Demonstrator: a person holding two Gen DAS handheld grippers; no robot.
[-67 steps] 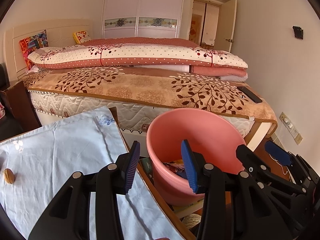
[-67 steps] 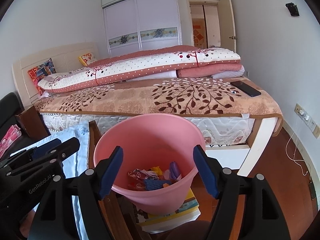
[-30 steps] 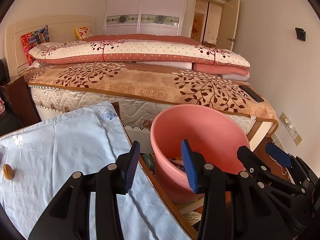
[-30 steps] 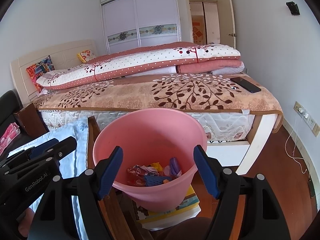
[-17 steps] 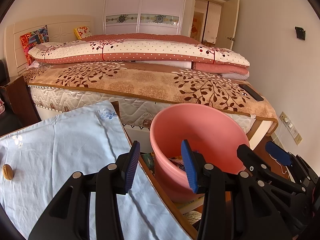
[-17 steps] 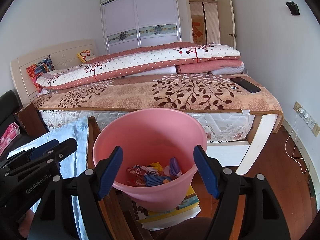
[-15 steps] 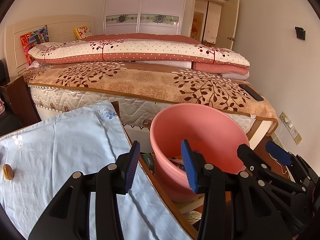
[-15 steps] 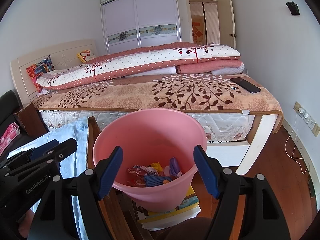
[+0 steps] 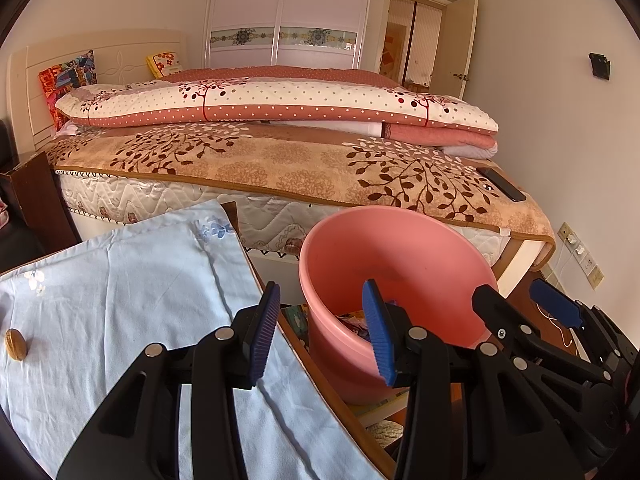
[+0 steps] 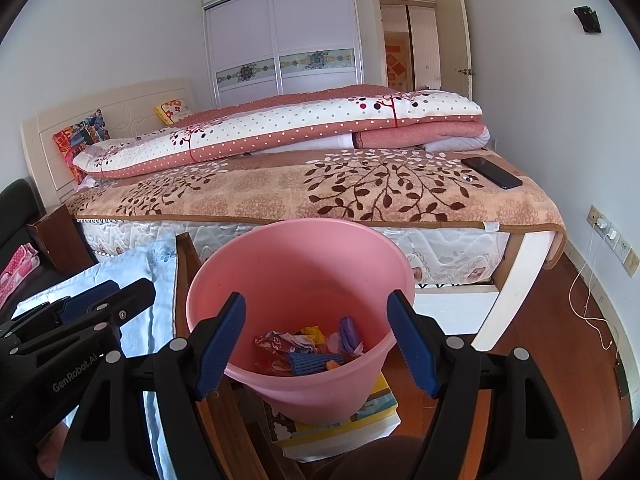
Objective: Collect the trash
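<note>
A pink plastic bucket [image 10: 304, 256] stands beside the table, holding crumpled wrappers [image 10: 308, 346] and other scraps at its bottom. My right gripper [image 10: 316, 344] hovers over the bucket's near rim, open, with nothing between its blue pads. My left gripper [image 9: 322, 336] is open and empty too, above the table's right edge, just left of the bucket [image 9: 400, 248]. On the light blue cloth [image 9: 120, 300] at the far left lies a small brown nut-like thing [image 9: 16, 344]. In the left wrist view the right gripper [image 9: 532, 304] shows at the lower right.
A bed [image 10: 360, 192] with folded quilts fills the room behind, a black phone [image 10: 491, 172] on its corner. The bucket rests on a stack of books [image 10: 340, 424]. A wooden table edge [image 9: 312, 368] runs between cloth and bucket. Wall sockets with a cable [image 10: 600, 228] sit at right.
Since the oldest frames both views have shifted slightly, the bucket sitting a little further right in the left wrist view. Over the last second nothing has moved.
</note>
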